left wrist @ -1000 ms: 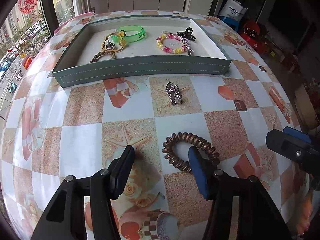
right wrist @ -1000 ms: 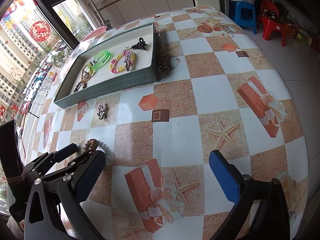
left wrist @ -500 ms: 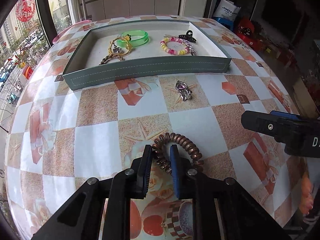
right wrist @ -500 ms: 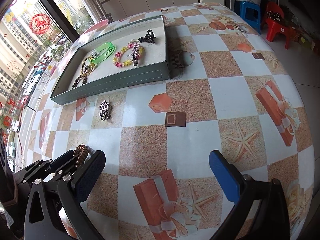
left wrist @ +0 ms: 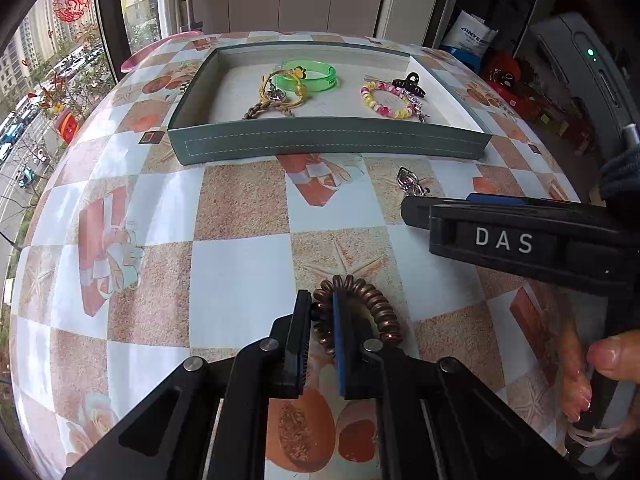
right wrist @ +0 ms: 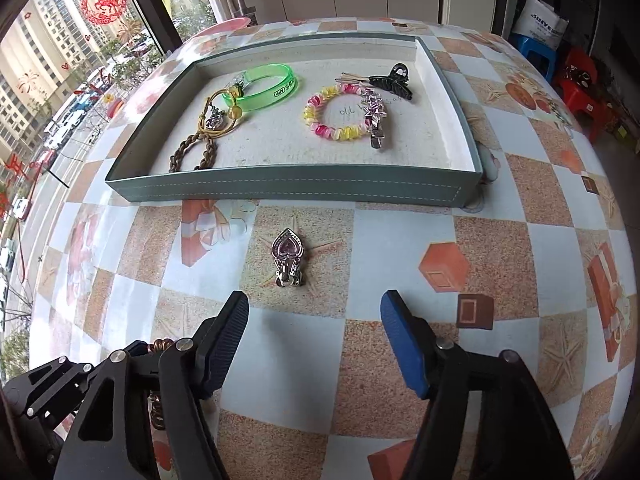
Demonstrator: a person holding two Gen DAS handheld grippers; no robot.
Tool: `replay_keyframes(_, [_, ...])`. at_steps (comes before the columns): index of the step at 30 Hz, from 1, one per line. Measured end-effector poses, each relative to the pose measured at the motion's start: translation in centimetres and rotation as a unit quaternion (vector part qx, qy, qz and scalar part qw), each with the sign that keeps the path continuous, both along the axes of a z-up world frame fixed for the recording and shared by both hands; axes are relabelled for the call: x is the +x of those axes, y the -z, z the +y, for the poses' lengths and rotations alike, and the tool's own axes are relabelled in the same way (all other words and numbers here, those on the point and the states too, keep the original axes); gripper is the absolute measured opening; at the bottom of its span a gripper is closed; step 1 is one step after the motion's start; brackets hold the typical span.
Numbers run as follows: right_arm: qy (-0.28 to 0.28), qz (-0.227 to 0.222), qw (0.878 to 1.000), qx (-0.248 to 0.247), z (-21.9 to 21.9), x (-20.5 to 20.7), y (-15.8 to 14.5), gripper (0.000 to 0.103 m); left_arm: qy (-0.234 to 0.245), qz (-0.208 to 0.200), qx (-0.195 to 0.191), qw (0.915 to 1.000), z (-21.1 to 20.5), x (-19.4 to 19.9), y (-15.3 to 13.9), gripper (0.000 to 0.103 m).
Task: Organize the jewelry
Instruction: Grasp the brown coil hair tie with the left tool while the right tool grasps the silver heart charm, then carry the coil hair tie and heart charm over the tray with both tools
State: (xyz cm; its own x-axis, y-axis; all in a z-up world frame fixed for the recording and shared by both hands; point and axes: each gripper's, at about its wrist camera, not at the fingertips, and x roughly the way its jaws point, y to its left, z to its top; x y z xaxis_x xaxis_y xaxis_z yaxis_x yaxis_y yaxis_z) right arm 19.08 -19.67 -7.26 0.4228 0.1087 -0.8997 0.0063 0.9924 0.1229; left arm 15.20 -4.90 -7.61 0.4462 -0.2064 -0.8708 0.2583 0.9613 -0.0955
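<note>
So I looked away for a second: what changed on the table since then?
The left gripper closed onto the brown spiral hair tie. The right gripper swung over in front of the heart-shaped clip, jaws closing, nothing between them. The tray and its jewelry stayed put.

Desk (right wrist: pixel 400 248): orange-white checks with starfish. Tray (right wrist: pixel 296 189): grey-green, white stitching. Coil tie (left wrist: pixel 372 304): copper-brown. Bangle (right wrist: pixel 266 88): neon green.

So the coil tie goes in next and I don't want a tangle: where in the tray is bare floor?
Tray: bare floor along the front wall, between the braided cord and the silver clip, and in the right front corner. Crowded at the back: green bangle, bead bracelet, black claw clip.
</note>
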Motion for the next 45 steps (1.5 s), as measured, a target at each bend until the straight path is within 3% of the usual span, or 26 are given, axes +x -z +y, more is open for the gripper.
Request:
replay_keyframes(3, [-0.009,-0.004,1.0,-0.013,0.8,0.6,0.0,0.061,-0.002,0.002,-0.003,1.0,0.1,0.1,0.0,0.022])
replay_keyframes(13, [-0.033,-0.012,0.997,-0.064,3.1,1.3,0.2,0.056,0.001,0.002,-0.002,1.0,0.2,0.0,0.1,0.022])
replay_keyframes(15, [-0.038,-0.014,0.997,-0.067,3.2,1.3,0.2,0.04,0.003,0.0,0.0,1.0,0.2,0.0,0.1,0.022])
replay_keyframes(19, [-0.044,-0.013,0.997,-0.068,3.6,1.3,0.0,0.017,0.006,-0.002,0.004,1.0,0.0,-0.1,0.1,0.022])
replay_keyframes(36, [-0.024,-0.042,0.999,-0.016,-0.5,-2.9,-2.6,0.016,0.014,-0.018,-0.034,0.9992,1.9,-0.4,-1.7,0.023])
replay_keyframes(45, [-0.008,-0.042,0.999,0.026,-2.6,-4.8,-3.4,0.016,0.012,-0.045,-0.032,0.9984,2.7,0.2,-3.9,0.023])
